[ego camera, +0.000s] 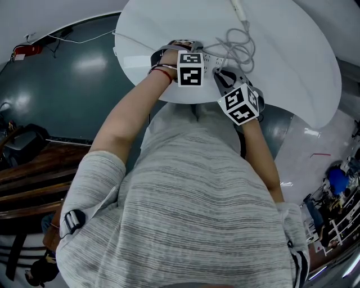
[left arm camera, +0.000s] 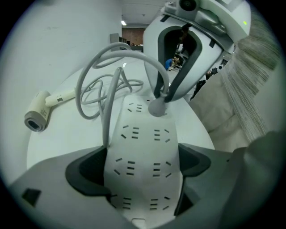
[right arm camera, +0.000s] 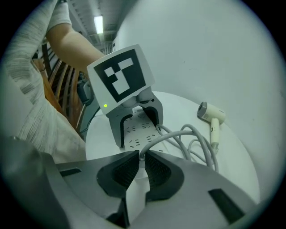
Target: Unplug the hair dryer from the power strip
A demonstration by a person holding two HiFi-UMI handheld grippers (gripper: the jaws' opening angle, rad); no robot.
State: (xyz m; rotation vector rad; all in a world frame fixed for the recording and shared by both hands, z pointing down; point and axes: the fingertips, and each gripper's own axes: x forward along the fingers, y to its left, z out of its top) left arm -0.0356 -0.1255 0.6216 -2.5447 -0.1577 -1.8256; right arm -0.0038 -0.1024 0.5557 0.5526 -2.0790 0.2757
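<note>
Top centre, head view | left gripper (left arm camera: 143, 167) clamps power strip (left arm camera: 142, 134) | right gripper (right arm camera: 142, 157) pinches plug (left arm camera: 156, 107) | next: pull plug straight out

My left gripper (ego camera: 188, 61) and my right gripper (ego camera: 236, 93) sit close together at the near edge of a round white table (ego camera: 292, 67); a white power strip (ego camera: 210, 58) shows between them; a grey cable (ego camera: 239, 45) loops just beyond, running up to the hair dryer handle (ego camera: 238, 10); my striped grey shirt (ego camera: 191, 197) fills the foreground.
</note>
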